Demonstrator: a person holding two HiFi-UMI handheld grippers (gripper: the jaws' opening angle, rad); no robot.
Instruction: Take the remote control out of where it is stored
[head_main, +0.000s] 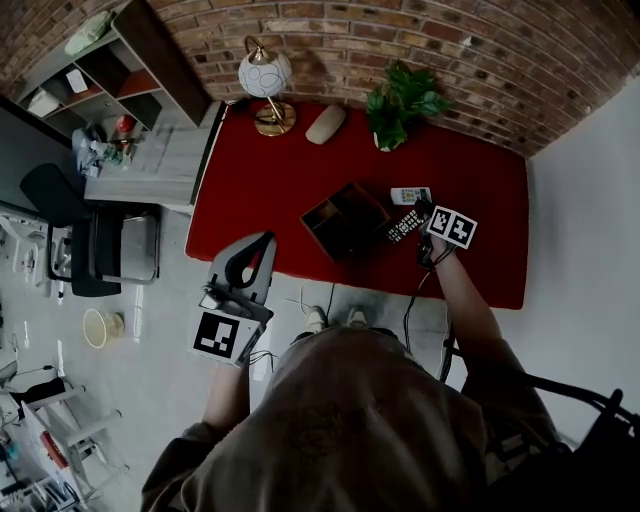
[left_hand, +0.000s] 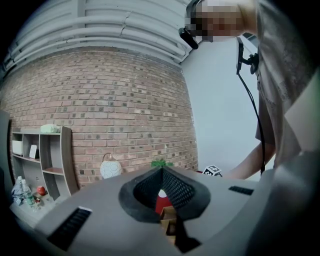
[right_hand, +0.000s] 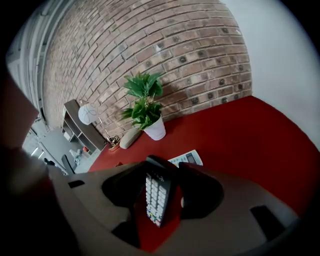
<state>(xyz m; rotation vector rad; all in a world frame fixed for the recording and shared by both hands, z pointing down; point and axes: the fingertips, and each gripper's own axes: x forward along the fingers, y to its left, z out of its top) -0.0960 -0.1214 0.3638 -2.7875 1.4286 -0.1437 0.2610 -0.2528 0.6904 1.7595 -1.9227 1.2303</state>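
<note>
A black remote control (head_main: 404, 224) lies slanted just right of a brown wooden storage box (head_main: 345, 220) on the red table (head_main: 250, 200). My right gripper (head_main: 420, 212) is over it, pointing steeply down. In the right gripper view the black remote control (right_hand: 156, 197) stands between the jaws of the right gripper (right_hand: 162, 167), which hold it by its sides. A white remote (head_main: 410, 195) rests on the table just beyond it, and the white remote (right_hand: 186, 158) also shows past the jaws. My left gripper (head_main: 262, 243) hangs level off the table's near edge with fingertips together and nothing held.
A potted plant (head_main: 400, 105), a beige oval object (head_main: 325, 124) and a round lamp (head_main: 266, 80) stand along the brick wall at the back. A grey shelf unit (head_main: 110, 70) and a side table (head_main: 150, 165) stand to the left. A chair (head_main: 95, 250) is on the floor.
</note>
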